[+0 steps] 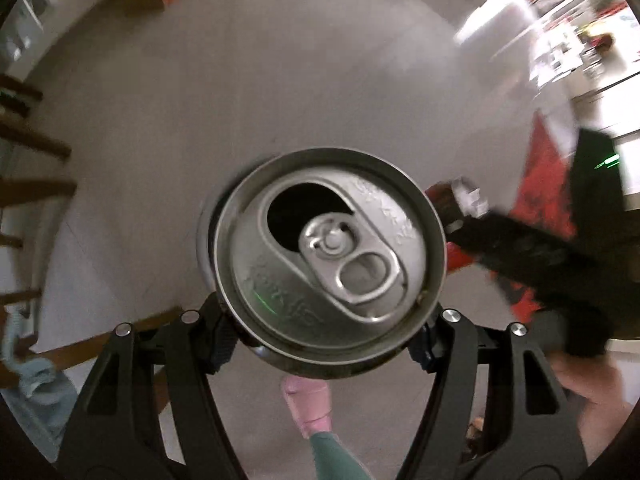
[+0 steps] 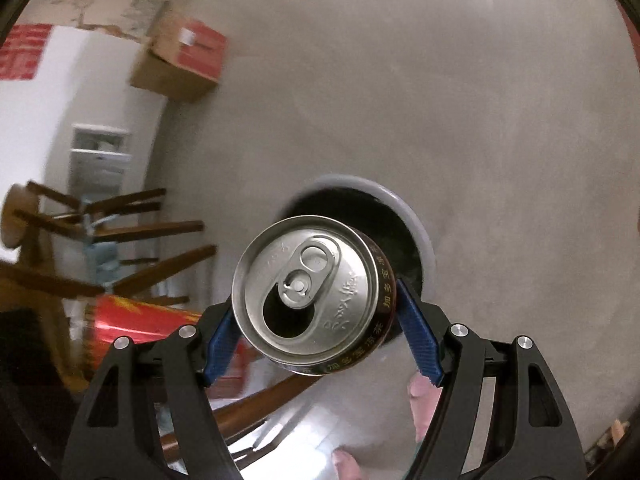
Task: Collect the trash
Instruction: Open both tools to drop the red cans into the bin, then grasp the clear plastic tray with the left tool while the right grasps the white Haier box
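Can [image 2: 310, 294] above bin [image 2: 416, 224]

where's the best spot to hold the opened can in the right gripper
On the round side wall just below the top rim, one pad on each opposite side, as the right gripper has the can now: the wall is straight and smooth, and the open lid stays clear.

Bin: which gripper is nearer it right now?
Left, probably. Left gripper holds the left can straight over the bin, hiding all but a rim sliver; right gripper sits offset, bin mouth showing beyond the right can.
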Available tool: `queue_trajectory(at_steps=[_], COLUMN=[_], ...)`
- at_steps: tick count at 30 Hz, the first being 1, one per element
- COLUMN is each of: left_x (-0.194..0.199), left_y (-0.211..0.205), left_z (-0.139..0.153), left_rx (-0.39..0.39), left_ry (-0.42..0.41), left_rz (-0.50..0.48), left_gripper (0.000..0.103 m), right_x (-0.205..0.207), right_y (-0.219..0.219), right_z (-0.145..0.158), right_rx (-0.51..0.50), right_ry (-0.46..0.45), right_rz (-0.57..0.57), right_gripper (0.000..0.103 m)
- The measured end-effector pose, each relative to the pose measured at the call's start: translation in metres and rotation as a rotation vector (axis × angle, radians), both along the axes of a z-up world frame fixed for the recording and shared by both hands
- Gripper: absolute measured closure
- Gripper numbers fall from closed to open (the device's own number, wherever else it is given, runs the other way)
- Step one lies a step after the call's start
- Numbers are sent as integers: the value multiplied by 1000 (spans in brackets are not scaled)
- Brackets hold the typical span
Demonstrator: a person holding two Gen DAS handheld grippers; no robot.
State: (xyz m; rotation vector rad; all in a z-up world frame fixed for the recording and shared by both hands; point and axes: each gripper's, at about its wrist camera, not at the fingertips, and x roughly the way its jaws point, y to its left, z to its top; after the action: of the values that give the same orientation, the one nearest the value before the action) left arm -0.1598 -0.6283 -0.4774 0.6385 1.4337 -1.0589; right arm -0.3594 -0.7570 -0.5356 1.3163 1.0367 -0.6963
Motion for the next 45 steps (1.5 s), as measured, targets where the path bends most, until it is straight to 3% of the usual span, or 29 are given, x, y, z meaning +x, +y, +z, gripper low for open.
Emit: queue_trajectory(at_steps=[5,9,11,13,15,19,22,25,29,33,36,38,40,42,45], left_x=[-2,-9,-12,-15,-21,-24,-22,-25,-39,-50,-47,-35,-6,19,50], left_y=[-14,-14,-12,-10,-9,-12,-6,-6,38,80,123,166,205,262,346], left_z=[-89,-135,-148,-154,-153,-140,-111,-54,72,203,296,353,373,397,411], left_rx=[113,218,261,304,334,326,311,234,78,-95,-200,-259,-266,-253,-204], left_ry=[-20,-74,-87,-116,-147,-149,-123,-80,3,74,51,-13,-65,-117,-197], left_rz=[-130,-180,-201,-224,-249,-200,-89,22,104,120,116,143,195,303,464], left_gripper=[38,38,31,7,7,7,7,7,7,7,7,7,7,7,7], right_x=[11,16,10,8,5,-11,-33,-54,-77,-65,-45,-24,8,37,76], right_y=[7,14,18,21,22,19,13,16,33,72,105,128,159,196,262], right_z=[-61,-89,-94,-93,-86,-58,-18,38,134,250,319,357,395,429,465], right_rx=[37,54,72,70,64,32,-4,-61,-115,-208,-249,-250,-253,-262,-268], right_ry=[22,89,97,97,92,67,29,-20,-51,-66,-129,-192,-270,-341,-416], right_rz=[11,61,65,76,84,36,-26,-51,9,257,389,459,560,679,846], right_gripper=[31,29,30,27,22,22,22,22,22,22,21,21,21,21,21])
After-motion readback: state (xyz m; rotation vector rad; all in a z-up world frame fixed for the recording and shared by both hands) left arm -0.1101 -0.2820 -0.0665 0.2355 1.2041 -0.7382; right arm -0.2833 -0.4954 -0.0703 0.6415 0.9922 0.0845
